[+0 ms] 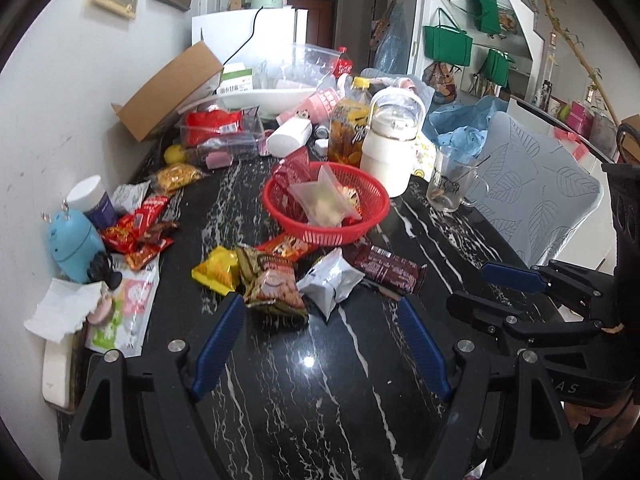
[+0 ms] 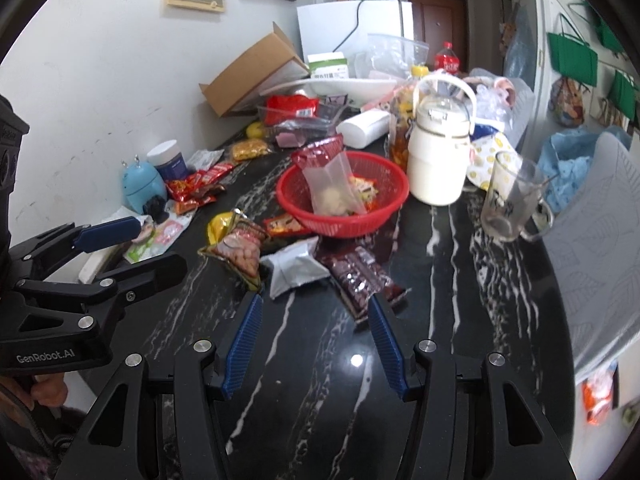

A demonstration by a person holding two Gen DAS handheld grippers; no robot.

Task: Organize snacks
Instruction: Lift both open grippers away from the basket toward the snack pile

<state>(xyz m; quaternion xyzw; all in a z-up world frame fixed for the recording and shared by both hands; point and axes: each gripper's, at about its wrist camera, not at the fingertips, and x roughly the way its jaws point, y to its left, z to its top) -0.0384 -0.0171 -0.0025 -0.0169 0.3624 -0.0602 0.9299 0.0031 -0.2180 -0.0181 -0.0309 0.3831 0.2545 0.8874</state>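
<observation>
A red basket (image 1: 372,216) (image 2: 384,216) sits mid-table and holds a clear bag and a few snack packs. In front of it lie loose snacks: a yellow pack (image 1: 216,270), a peanut pack (image 1: 276,284) (image 2: 240,252), a silver pack (image 1: 332,280) (image 2: 296,266) and a dark brown pack (image 1: 390,268) (image 2: 356,276). More red packs (image 1: 136,228) lie at the left. My left gripper (image 1: 322,308) is open and empty, just short of the peanut and silver packs. My right gripper (image 2: 314,308) is open and empty, just short of the silver and brown packs.
The table is black marble (image 1: 320,380). A white jug (image 1: 394,140), a tea bottle (image 1: 348,124), a glass mug (image 1: 450,184), a cardboard box (image 1: 168,92) and a blue toy (image 1: 74,244) stand around it. A chair with a grey cover (image 1: 536,196) is at the right.
</observation>
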